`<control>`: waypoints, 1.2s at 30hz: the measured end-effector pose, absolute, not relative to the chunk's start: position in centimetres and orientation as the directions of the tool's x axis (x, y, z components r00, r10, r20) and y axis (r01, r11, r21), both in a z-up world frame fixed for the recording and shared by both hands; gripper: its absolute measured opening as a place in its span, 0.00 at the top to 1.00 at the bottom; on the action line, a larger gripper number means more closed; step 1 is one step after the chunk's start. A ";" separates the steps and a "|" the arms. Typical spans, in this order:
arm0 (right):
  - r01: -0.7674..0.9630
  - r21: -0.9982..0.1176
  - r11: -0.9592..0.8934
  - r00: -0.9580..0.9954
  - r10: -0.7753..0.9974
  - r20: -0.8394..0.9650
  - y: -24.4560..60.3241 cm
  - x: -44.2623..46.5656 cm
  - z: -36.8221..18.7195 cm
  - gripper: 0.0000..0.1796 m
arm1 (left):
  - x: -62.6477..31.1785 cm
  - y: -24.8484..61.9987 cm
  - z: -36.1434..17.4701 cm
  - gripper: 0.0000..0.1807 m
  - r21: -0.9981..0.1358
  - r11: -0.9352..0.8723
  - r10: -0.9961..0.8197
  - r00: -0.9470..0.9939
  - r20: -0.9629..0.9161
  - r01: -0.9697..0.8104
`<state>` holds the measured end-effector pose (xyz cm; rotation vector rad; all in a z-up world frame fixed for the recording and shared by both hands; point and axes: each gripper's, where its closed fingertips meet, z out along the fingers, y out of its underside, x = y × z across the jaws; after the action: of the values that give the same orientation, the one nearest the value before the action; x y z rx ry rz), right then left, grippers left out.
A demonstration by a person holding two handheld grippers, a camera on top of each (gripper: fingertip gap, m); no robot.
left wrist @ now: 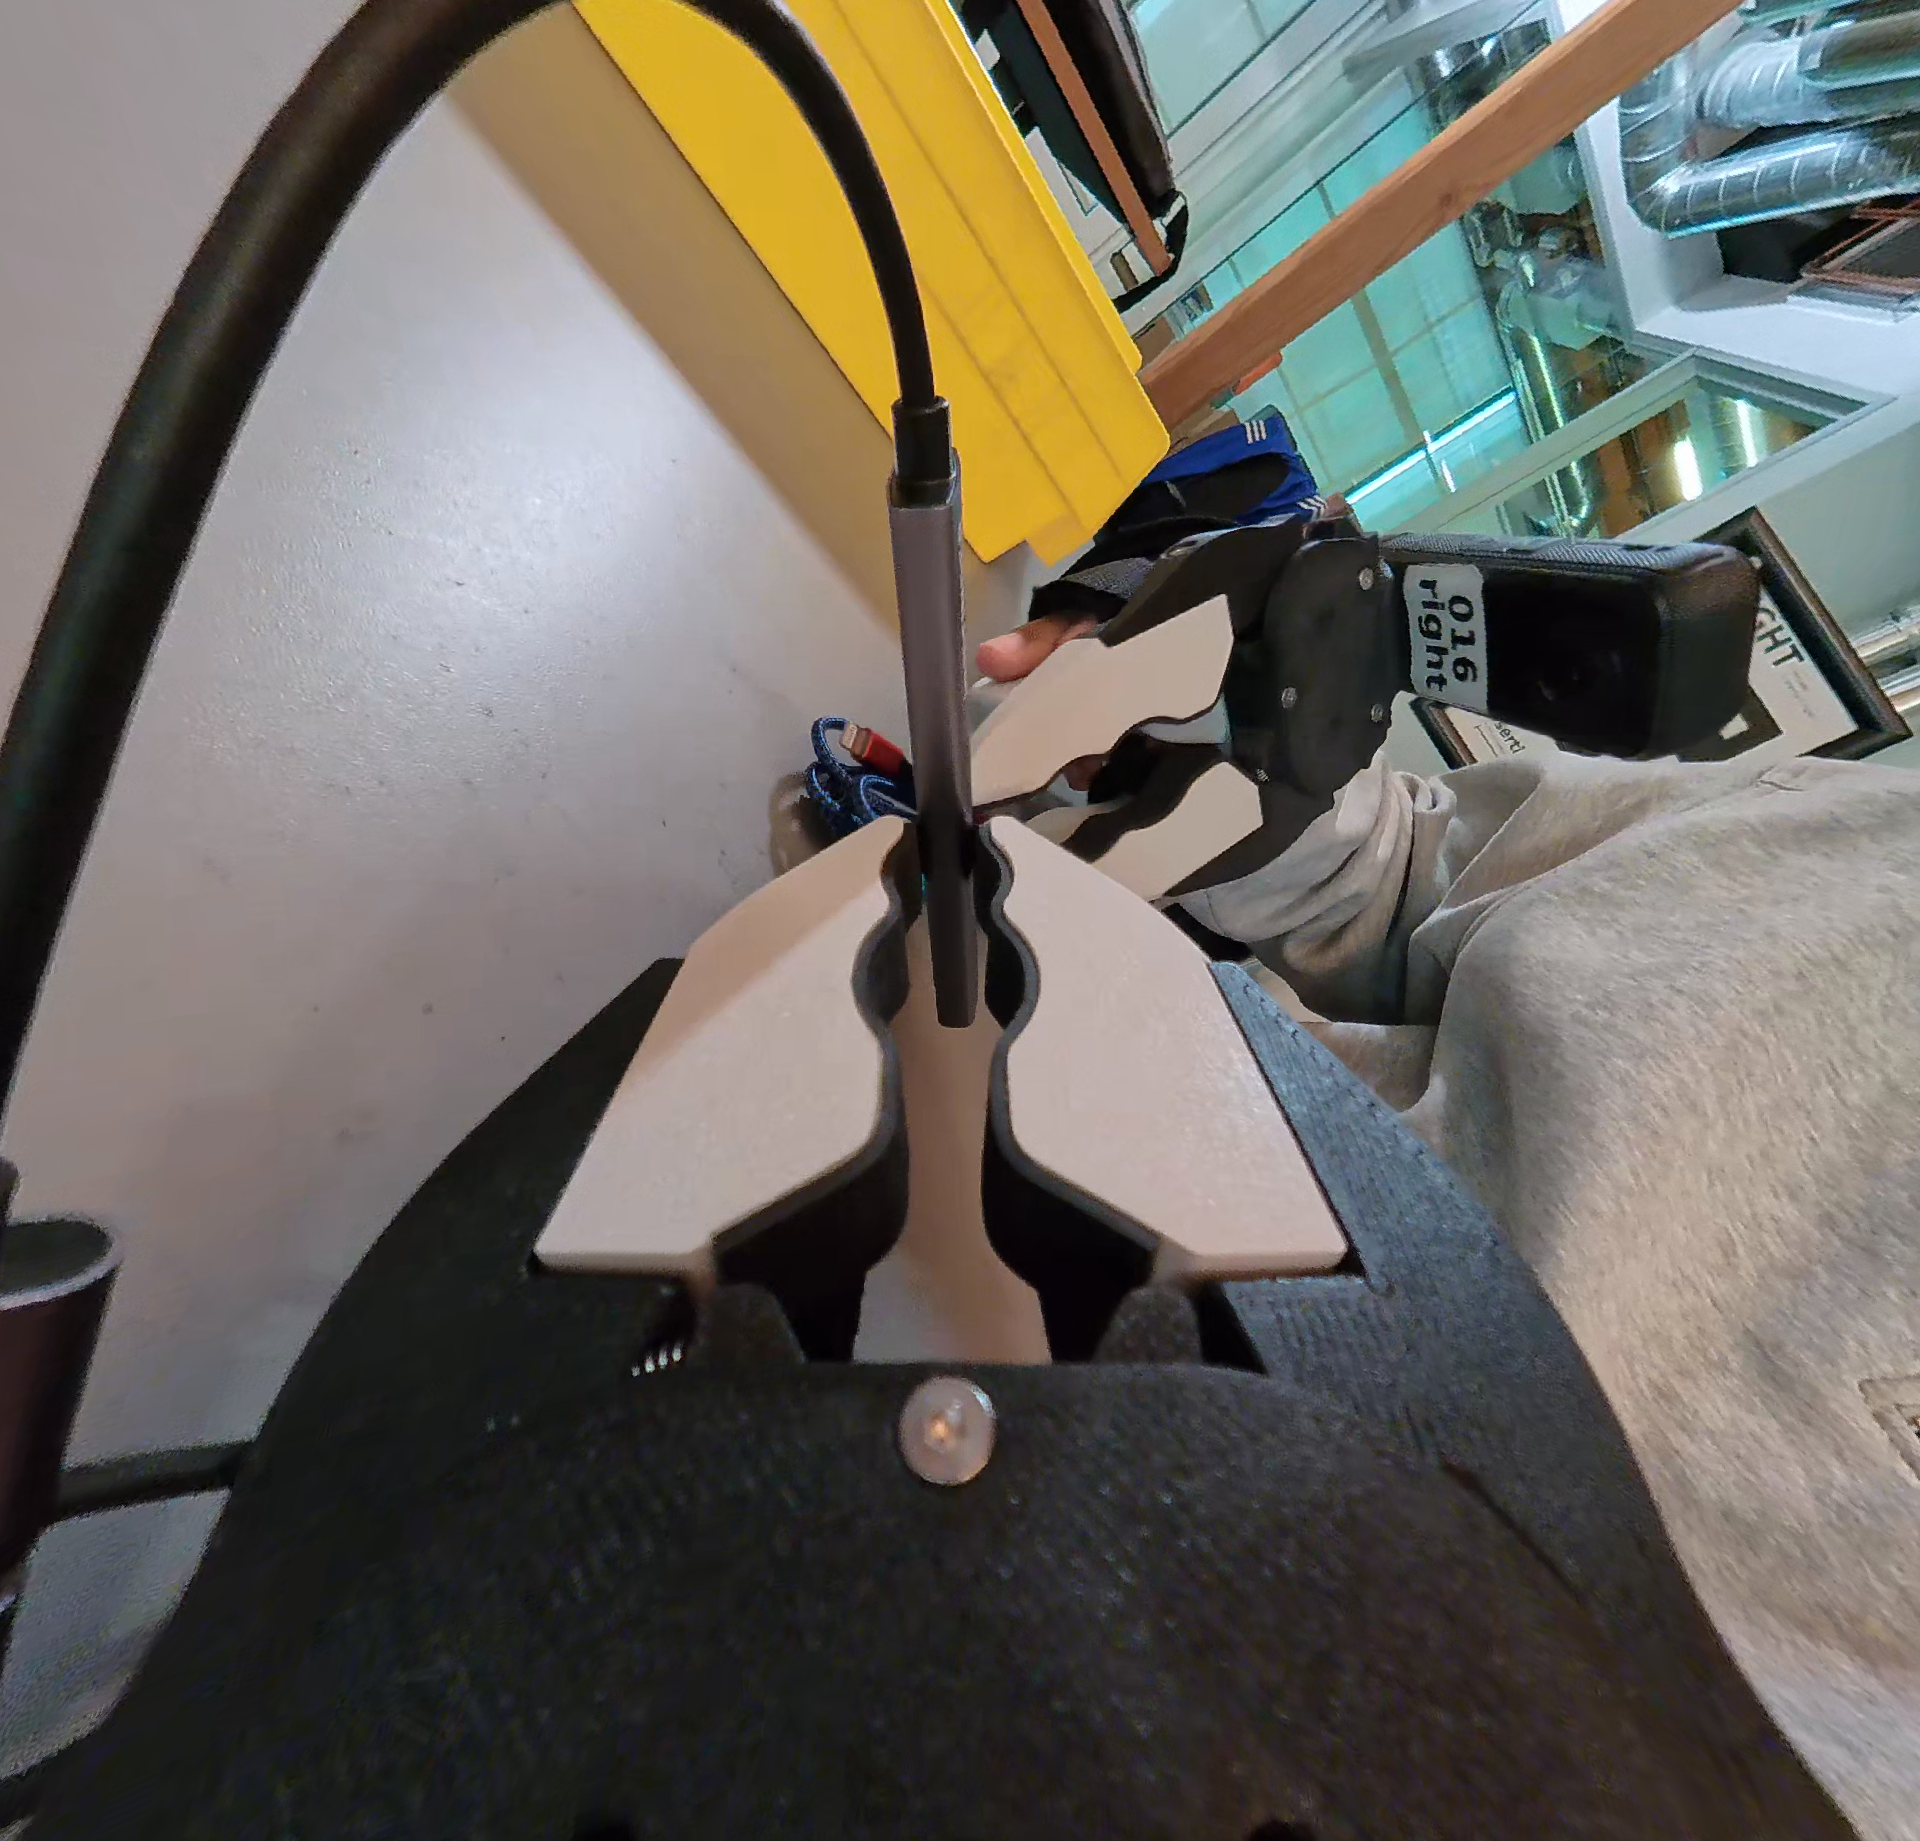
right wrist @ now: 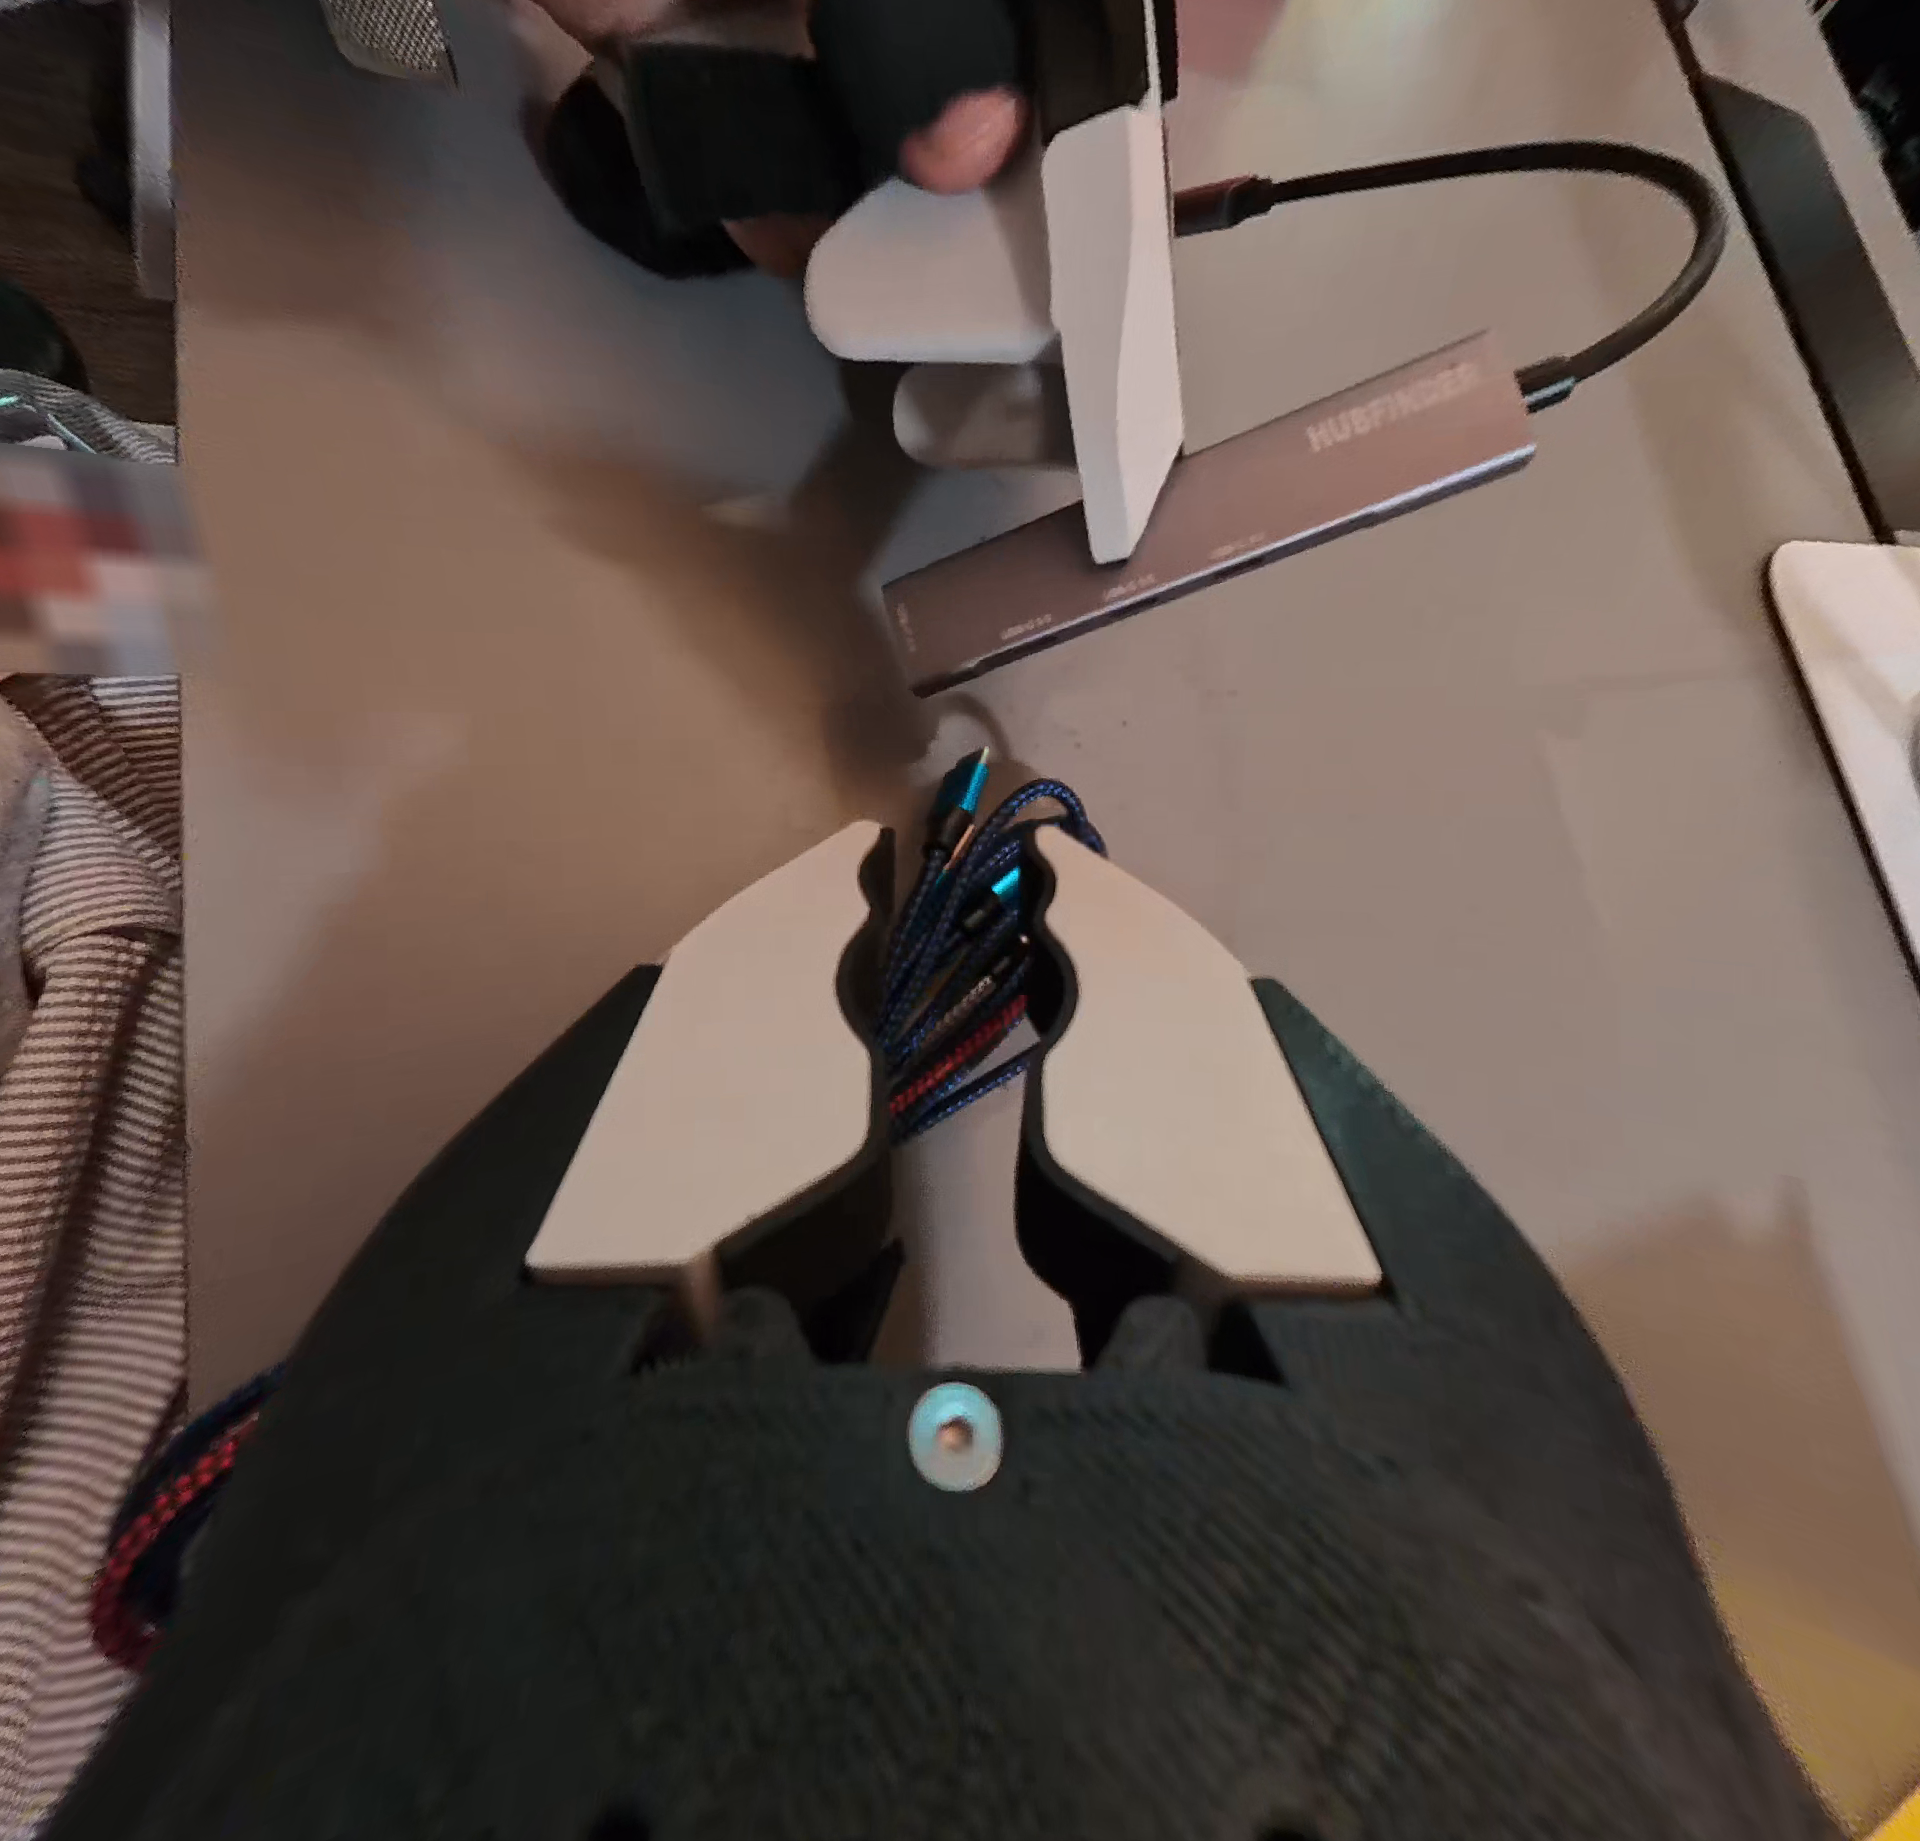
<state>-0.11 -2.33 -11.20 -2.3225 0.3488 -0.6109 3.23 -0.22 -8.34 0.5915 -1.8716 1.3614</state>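
Note:
My left gripper [left wrist: 943, 835] is shut on a slim grey USB hub [left wrist: 932, 648], seen edge-on, with its thick black cable [left wrist: 312, 181] arching up and to the left. In the right wrist view the same hub [right wrist: 1351, 461] lies over the grey table, pinched by the left gripper's white fingers [right wrist: 1122, 337]. My right gripper [right wrist: 966, 846] is shut on a bundle of blue and red braided cables [right wrist: 956, 970] with blue-tipped plugs sticking out toward the hub. In the left wrist view the right gripper [left wrist: 1039, 752] sits just behind the hub, with the braided bundle [left wrist: 857, 773] beside it.
A yellow panel [left wrist: 935, 233] stands at the far table edge. A person's grey sleeve [left wrist: 1558, 960] fills the right of the left view. A white board [right wrist: 1860, 711] lies at the table's right edge. Striped cloth [right wrist: 83, 960] is at the left. A gloved hand [right wrist: 883, 77] holds the left gripper. The tips of one gripper are about 6 cm away from the tips of the other.

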 end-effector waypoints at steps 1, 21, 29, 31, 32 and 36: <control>-0.088 -0.691 -0.717 0.854 -0.412 0.319 -2.4 -0.1 -11.3 0.88 | 3.2 -0.2 -8.3 0.94 -0.602 0.332 0.055 -0.622 0.781 -0.726; -0.234 -0.727 -0.646 0.864 -0.481 0.149 -2.8 0.1 -12.0 0.93 | 3.1 -0.4 -8.4 0.94 -0.593 0.335 0.051 -0.614 0.787 -0.732; -0.260 -0.730 -0.632 0.861 -0.494 0.121 -2.9 0.2 -12.0 0.94 | 3.2 -0.4 -8.4 0.94 -0.590 0.333 0.048 -0.612 0.790 -0.735; -0.263 -0.728 -0.633 0.858 -0.498 0.123 -3.0 0.3 -12.1 0.94 | 3.2 -0.4 -8.5 0.94 -0.590 0.333 0.048 -0.611 0.790 -0.736; -0.262 -0.726 -0.636 0.856 -0.500 0.129 -3.1 0.4 -12.1 0.94 | 3.2 -0.4 -8.5 0.94 -0.589 0.333 0.047 -0.611 0.790 -0.736; -0.273 -0.724 -0.634 0.849 -0.513 0.129 -3.2 0.6 -12.0 0.95 | 3.2 -0.4 -8.5 0.94 -0.589 0.333 0.047 -0.611 0.791 -0.737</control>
<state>0.56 -3.18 -12.01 -2.2846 0.5681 -0.4212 3.17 -0.38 -8.47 0.6083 -1.8631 1.3491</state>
